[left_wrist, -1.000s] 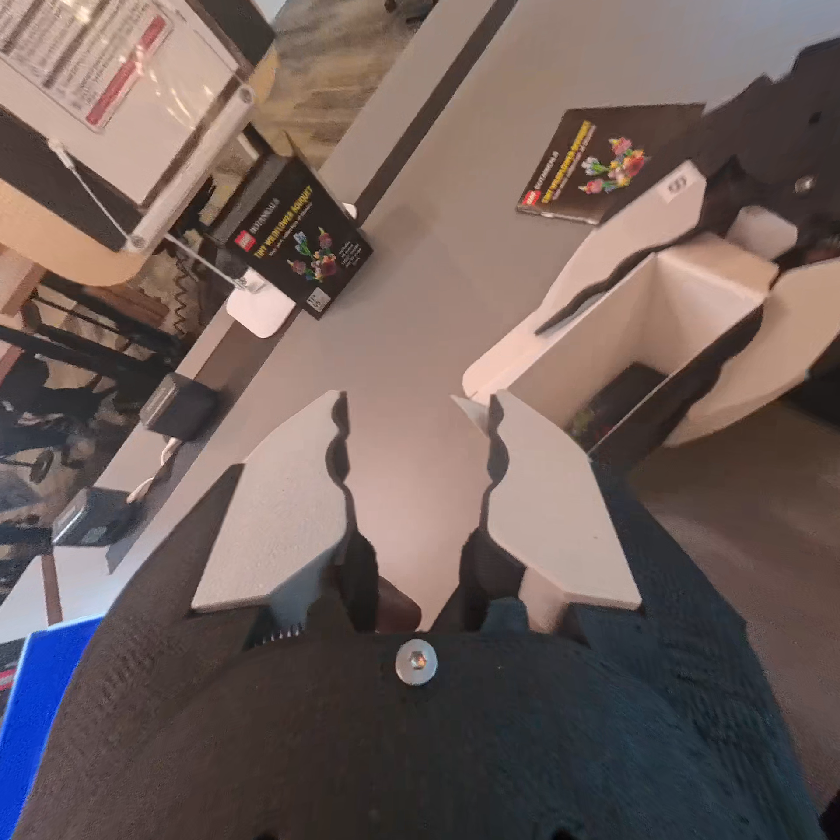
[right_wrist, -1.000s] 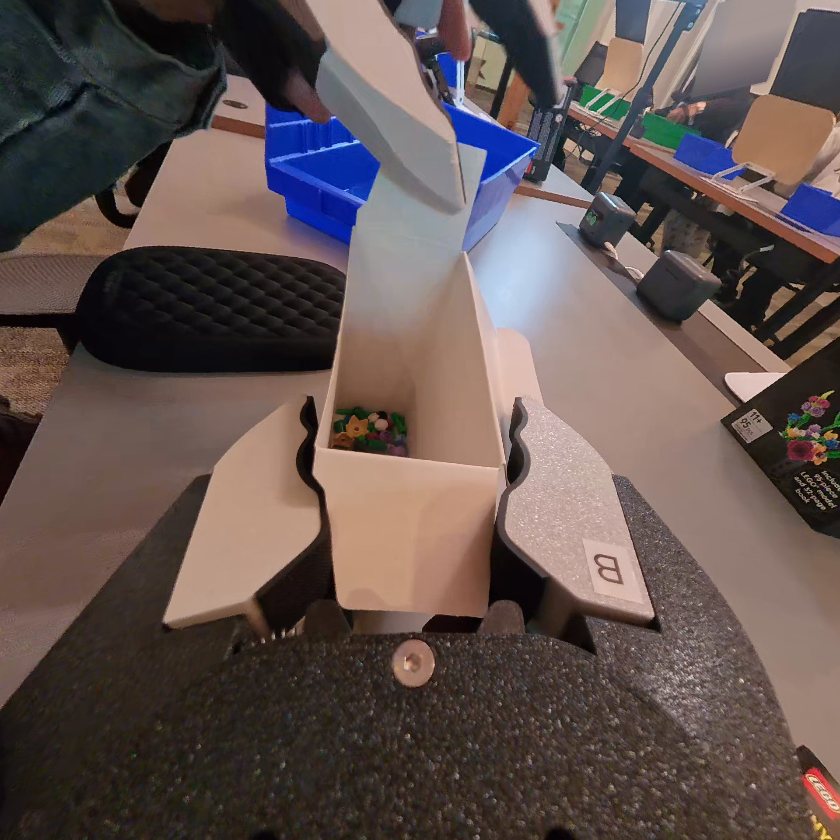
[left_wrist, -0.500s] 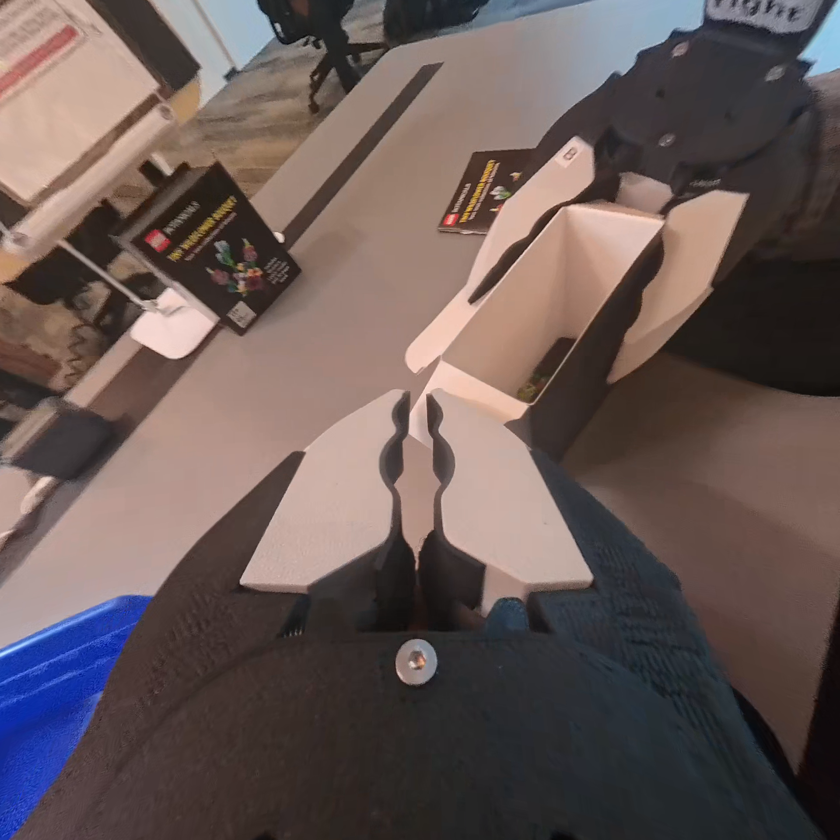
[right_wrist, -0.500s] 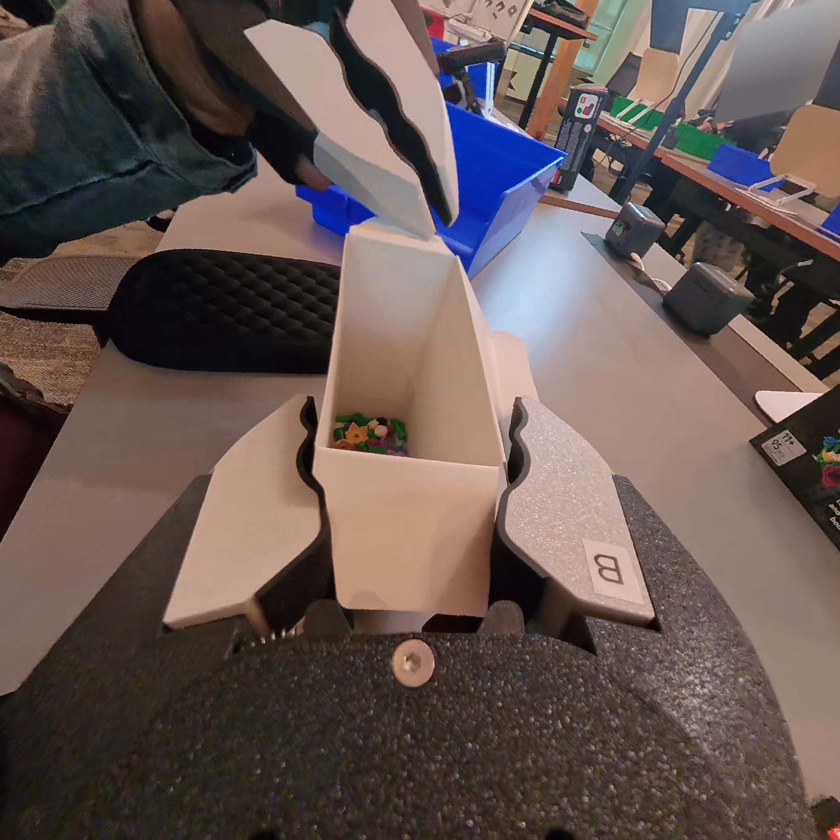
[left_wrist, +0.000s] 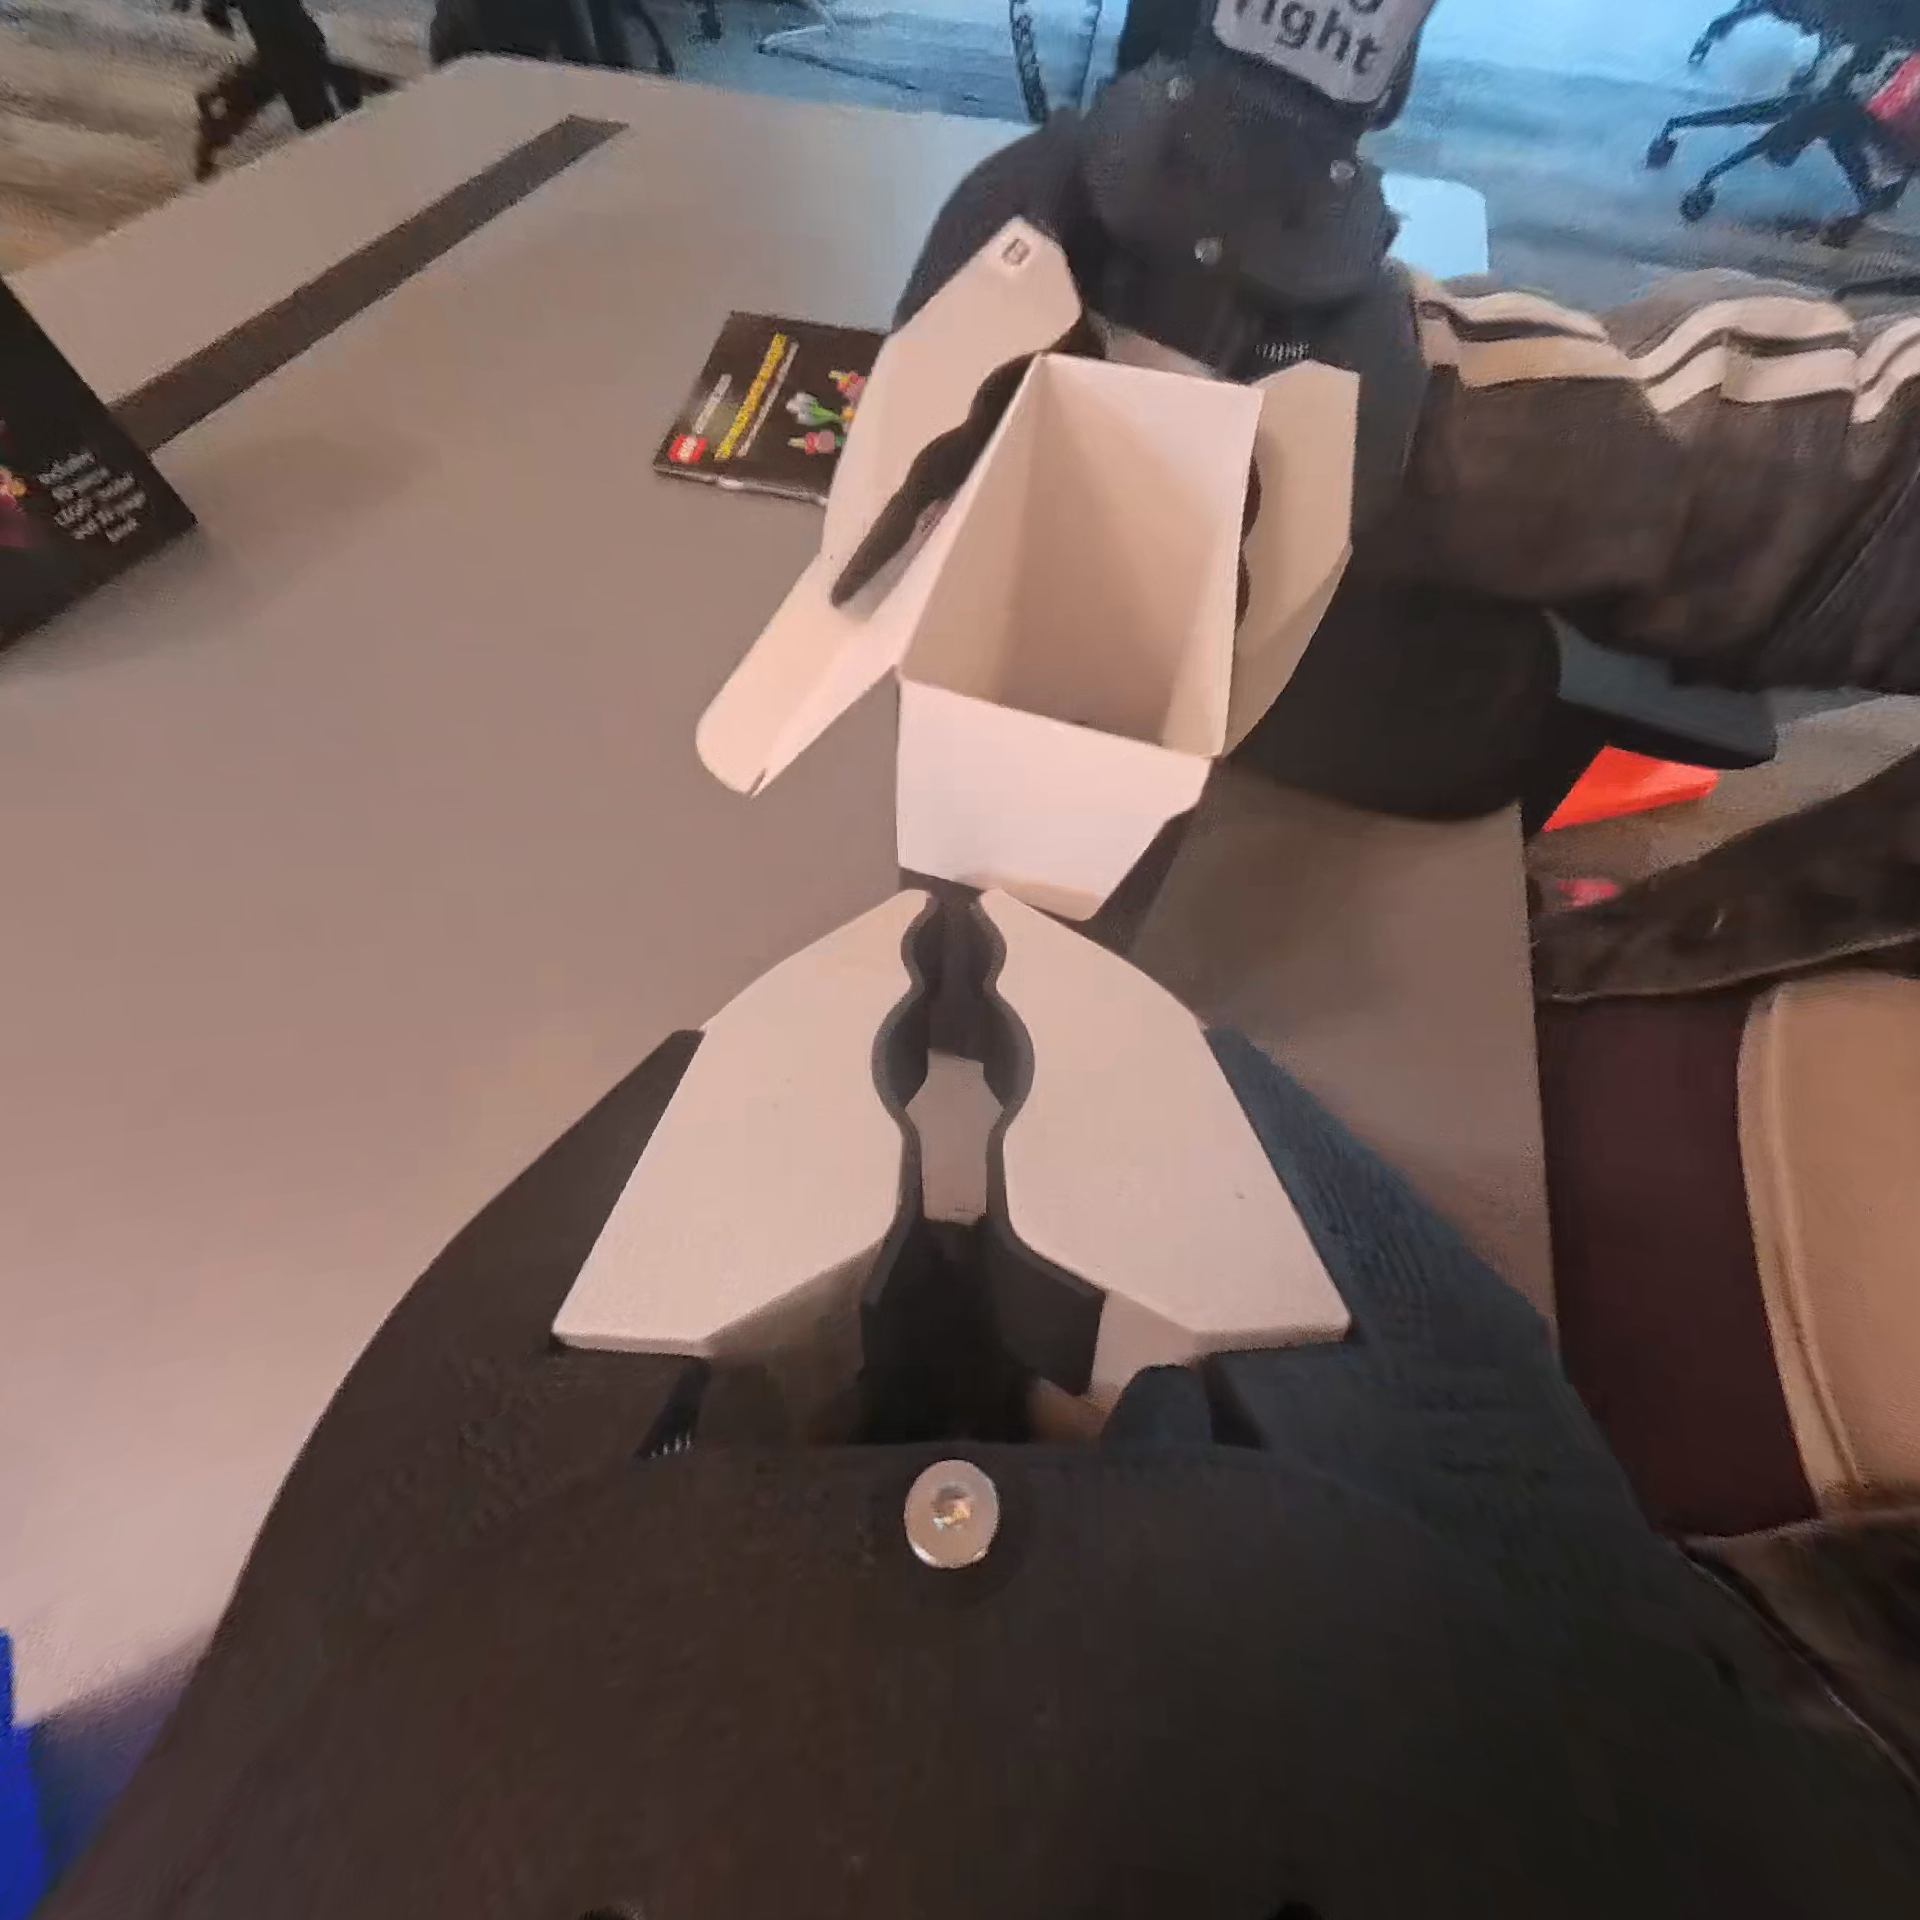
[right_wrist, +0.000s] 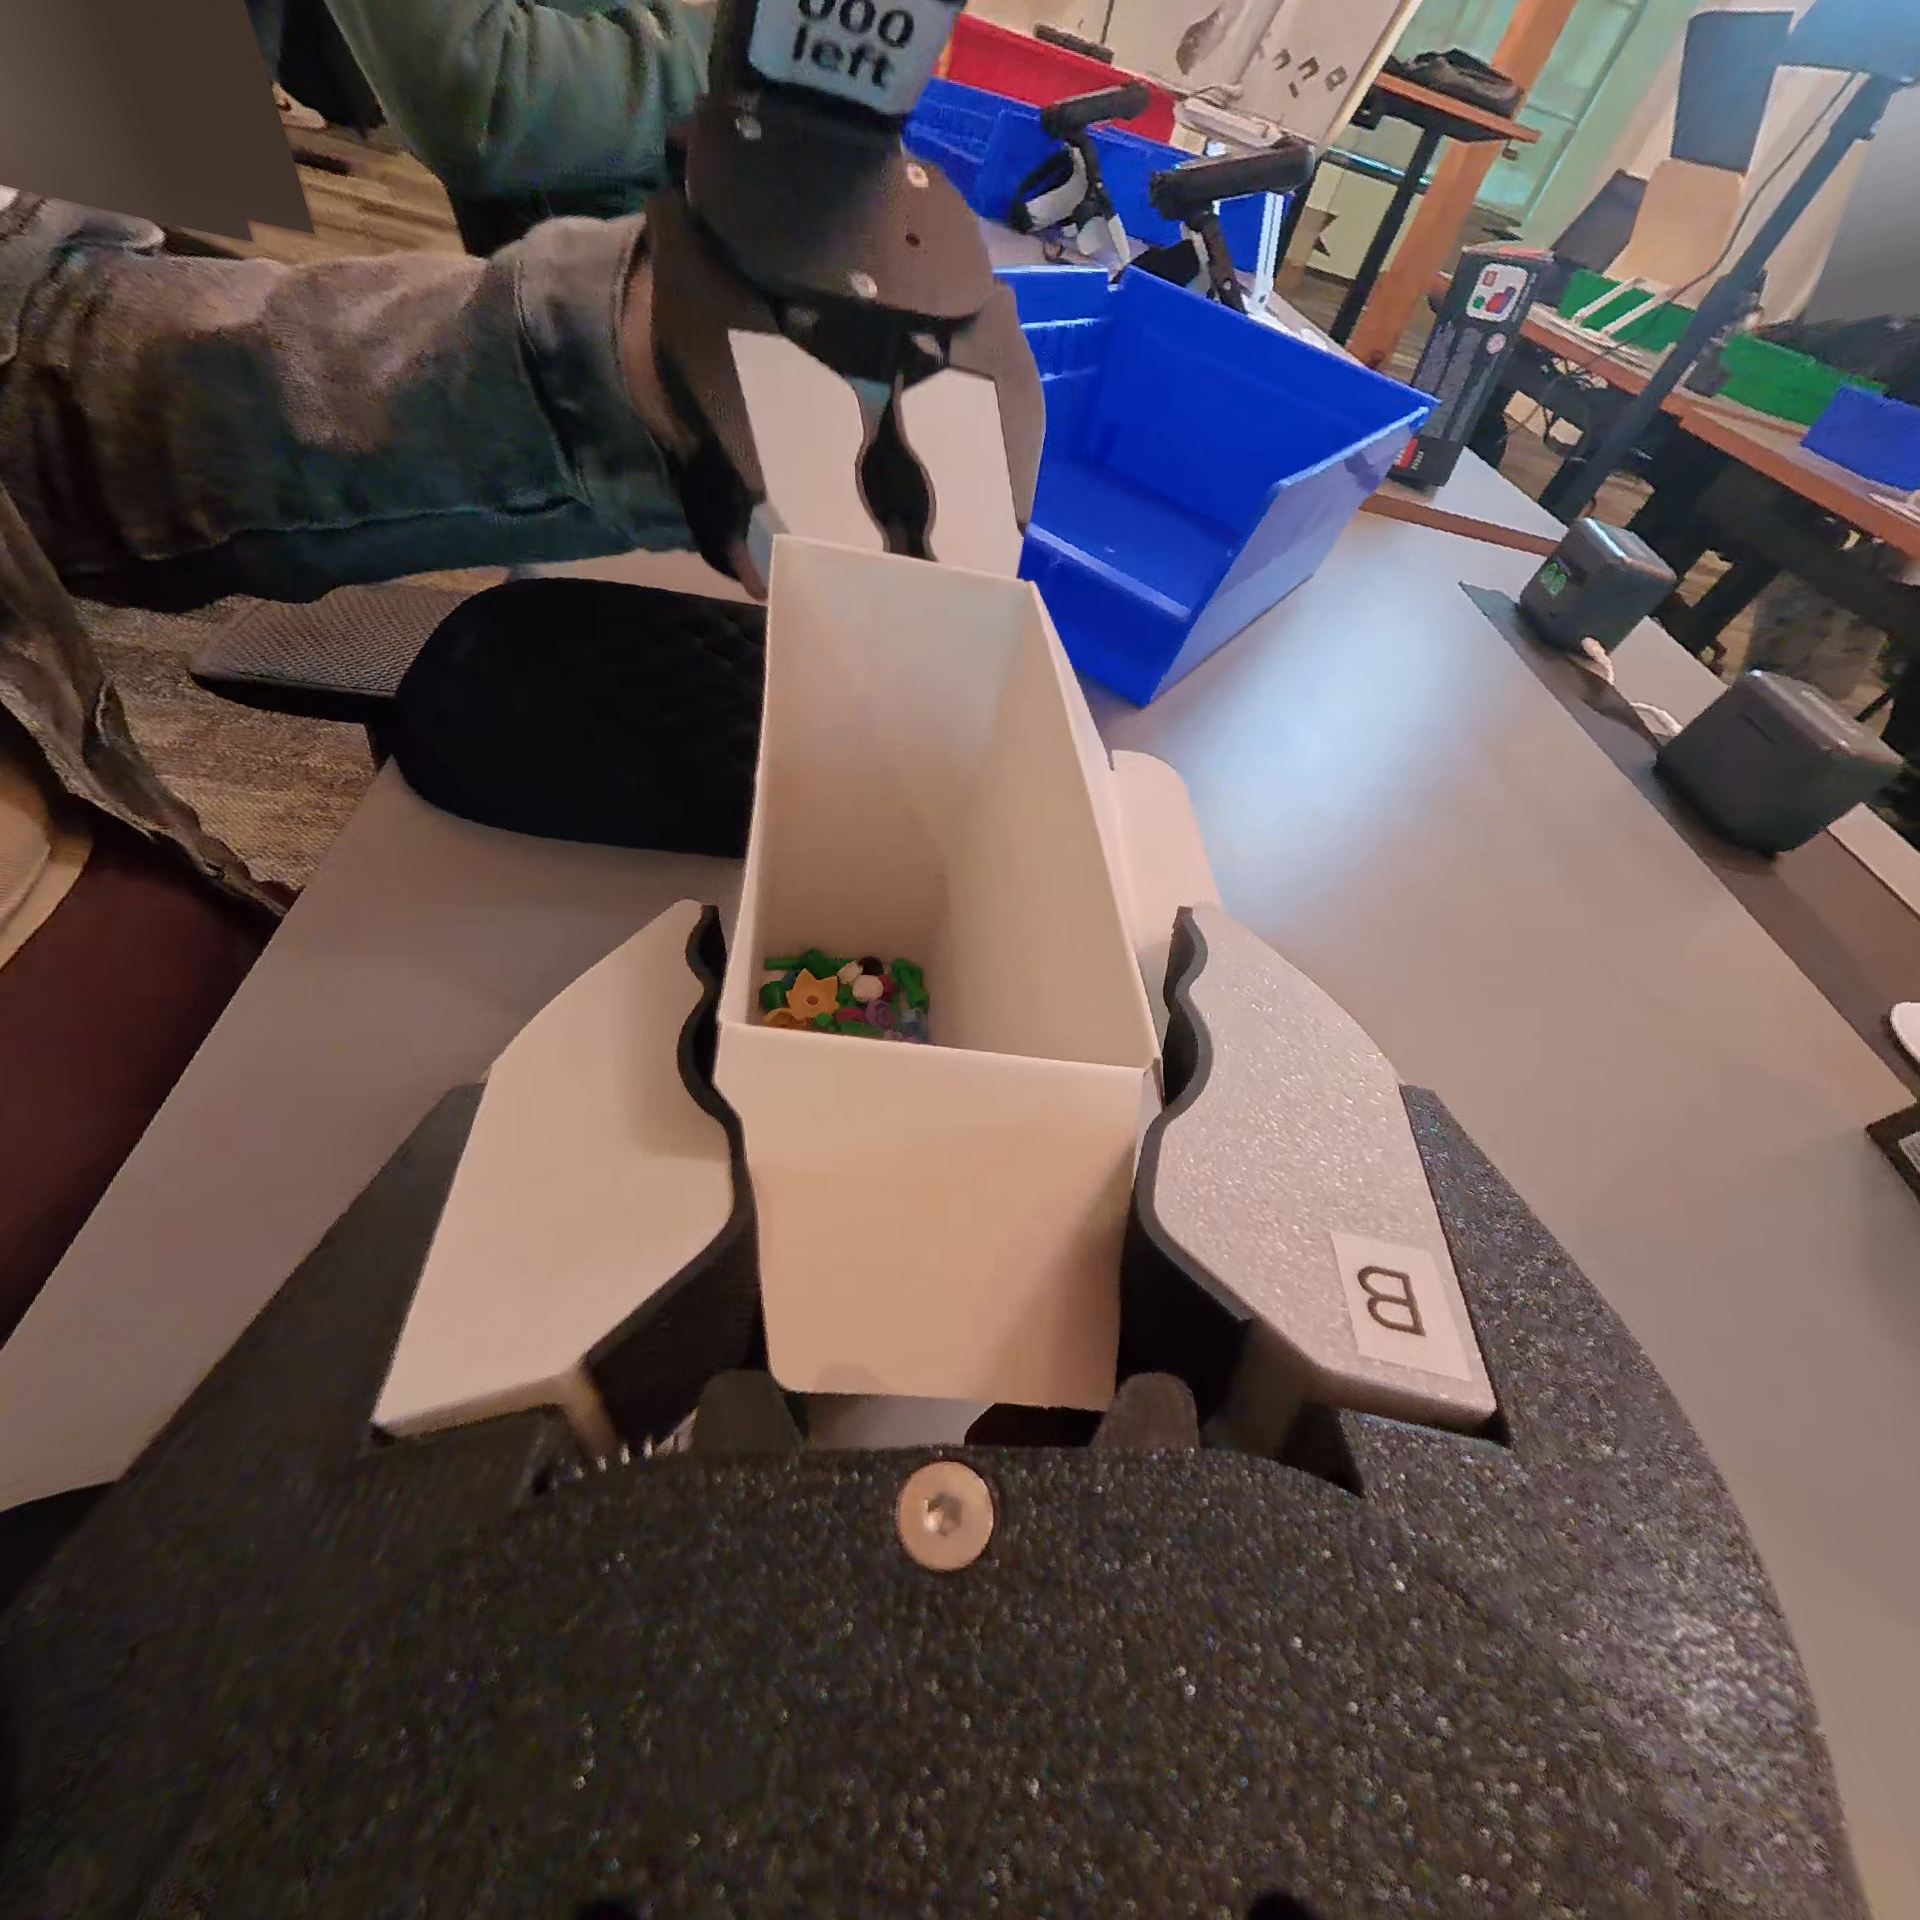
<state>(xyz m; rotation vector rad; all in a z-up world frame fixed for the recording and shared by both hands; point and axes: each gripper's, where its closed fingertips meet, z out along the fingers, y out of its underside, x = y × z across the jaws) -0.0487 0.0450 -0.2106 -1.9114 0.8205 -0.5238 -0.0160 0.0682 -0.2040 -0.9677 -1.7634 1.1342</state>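
Both wrist cameras face each other closely across one white box (left_wrist: 1081, 582).

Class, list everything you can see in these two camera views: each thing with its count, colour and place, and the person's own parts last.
Box: one, white, open, clamped between the right gripper's fingers.
Small plastic pieces: many, green, yellow, white, purple, at the box bottom.
Bin: one, blue, on the table behind the box.
Booklet: one, black, flat on the table.
Table: one, grey.
Cushion: one, black, left of the box.
Small devices: two, dark grey, right table edge.
Left gripper: black with white fingers, nearly closed at the box's far flap.
Right gripper: black, holding the box.
Sleeve: grey-green.
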